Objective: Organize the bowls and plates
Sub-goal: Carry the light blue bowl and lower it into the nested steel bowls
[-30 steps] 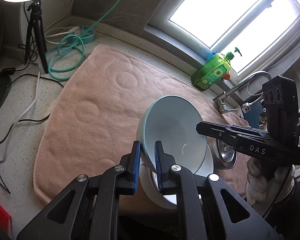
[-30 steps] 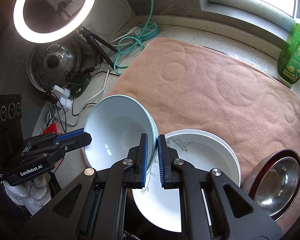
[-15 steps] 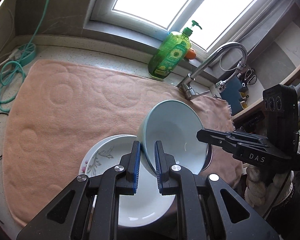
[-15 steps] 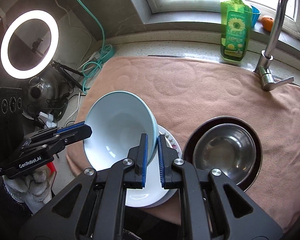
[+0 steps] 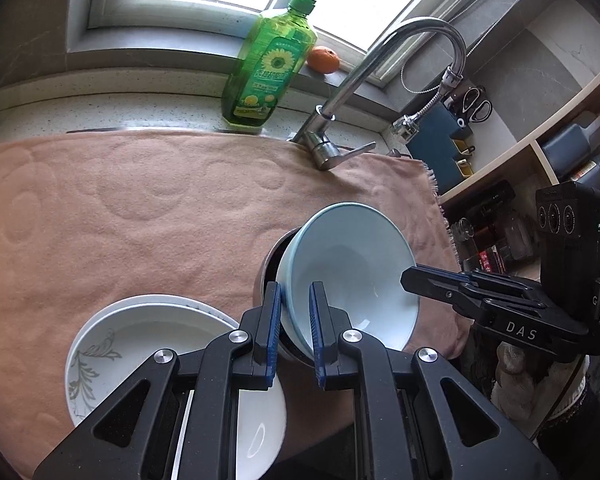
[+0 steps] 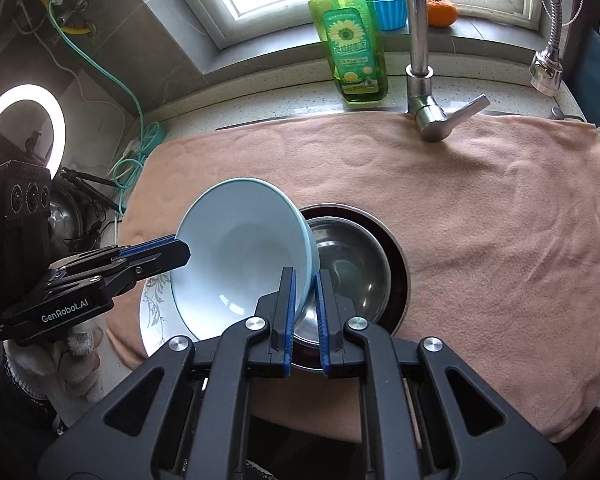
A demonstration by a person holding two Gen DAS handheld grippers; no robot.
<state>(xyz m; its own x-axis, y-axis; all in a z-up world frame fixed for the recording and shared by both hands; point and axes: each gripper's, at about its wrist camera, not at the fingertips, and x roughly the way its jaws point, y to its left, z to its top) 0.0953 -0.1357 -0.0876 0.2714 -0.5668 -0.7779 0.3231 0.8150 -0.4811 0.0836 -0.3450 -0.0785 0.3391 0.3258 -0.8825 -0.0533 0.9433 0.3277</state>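
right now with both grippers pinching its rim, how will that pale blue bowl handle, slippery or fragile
The pale blue bowl looks glazed and glossy, so its thin rim could slip in the right gripper or left gripper. It seems rigid ceramic, probably chipping if knocked against the steel bowl below. Held tilted, it may swing.

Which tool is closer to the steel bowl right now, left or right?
Right. The right tool grips the light blue bowl at the rim directly over the steel bowl; the left tool grips the opposite rim, nearer the floral plate.
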